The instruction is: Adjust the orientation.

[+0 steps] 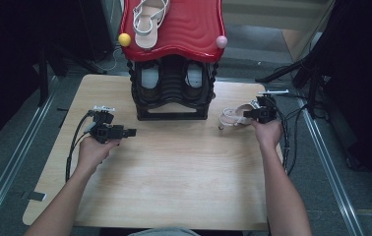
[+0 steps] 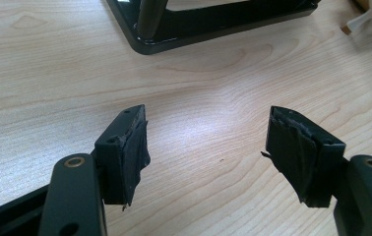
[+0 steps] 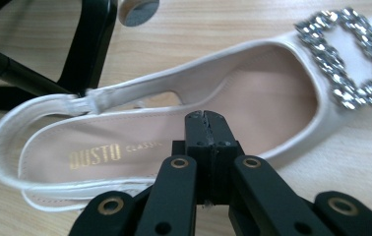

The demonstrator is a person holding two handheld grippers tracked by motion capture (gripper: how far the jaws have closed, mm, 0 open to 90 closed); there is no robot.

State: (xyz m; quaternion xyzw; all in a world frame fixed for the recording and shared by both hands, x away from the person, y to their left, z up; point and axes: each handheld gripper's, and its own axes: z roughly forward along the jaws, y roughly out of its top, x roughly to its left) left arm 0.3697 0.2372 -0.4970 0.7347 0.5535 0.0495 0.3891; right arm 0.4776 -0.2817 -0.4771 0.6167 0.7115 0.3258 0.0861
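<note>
White slingback shoe [image 3: 174, 147] with rhinestone buckle [image 3: 351, 59] at the toe, lying on the wooden table [image 1: 174, 177] just to the right of the black shoe rack [image 1: 171, 93], heel strap toward the rack's base. Gold lettering printed on the beige insole, heel strap curving round at the left of the right gripper view. Right gripper [image 3: 206, 123] down at the shoe's near side wall, jaws pressed together with no gap, tips over the edge of the upper; grip on that rim likely but not certain from this angle. Seen from the high view, right gripper [image 1: 262, 114] touching the shoe [image 1: 231, 117] near the table's right edge. Left gripper [image 1: 125, 132] well apart on the left half of the table, held low over bare wood, pointing toward the rack. Jaws spread wide, nothing between the tape-wrapped pads [image 2: 135, 152], only wood grain beyond. Red wavy top shelf [image 1: 189, 29] on the rack, bearing a matching white shoe [image 1: 149, 19], with a yellow knob [image 1: 124, 39] and a pink knob [image 1: 221, 42] at its front corners. Dark shoes [image 1: 171, 78] tucked on the shelf below.
</note>
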